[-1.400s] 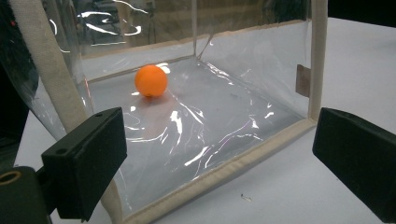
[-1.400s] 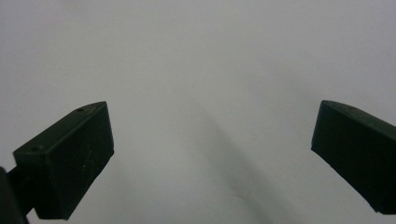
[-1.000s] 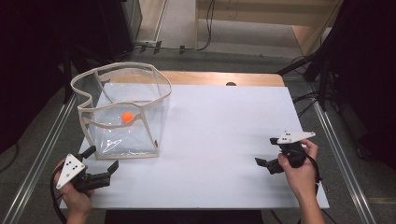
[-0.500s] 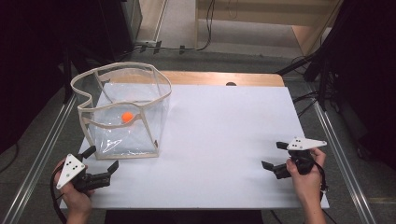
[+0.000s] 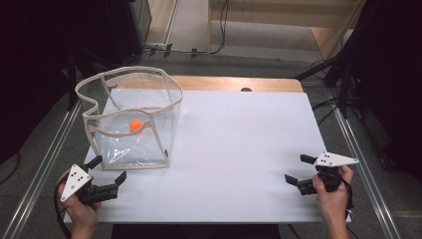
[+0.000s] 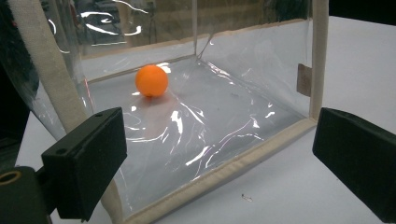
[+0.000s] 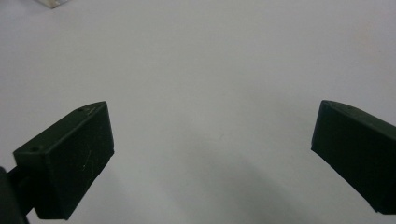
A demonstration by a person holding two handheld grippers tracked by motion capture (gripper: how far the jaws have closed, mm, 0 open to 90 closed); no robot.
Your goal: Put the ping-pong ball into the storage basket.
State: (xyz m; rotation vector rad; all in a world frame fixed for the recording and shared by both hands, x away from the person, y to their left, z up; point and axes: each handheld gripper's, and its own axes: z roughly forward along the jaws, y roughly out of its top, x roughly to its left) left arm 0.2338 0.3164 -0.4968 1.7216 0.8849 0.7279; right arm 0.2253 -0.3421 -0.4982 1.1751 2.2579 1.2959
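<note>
Left gripper (image 5: 108, 170) wide open, empty, bag (image 5: 130, 124) at 1 o'clock: grip the near rim squarely. Right gripper (image 5: 299, 171) wide open, empty.

My left gripper (image 5: 107, 170): black body, two blocky black jaws, small round hole in pad face, grey three-cornered plate on top with dark dots, black cable looping off rear. My right gripper (image 5: 298, 169): same black build, same dotted grey plate. Hands bare, no sleeves visible.
</note>
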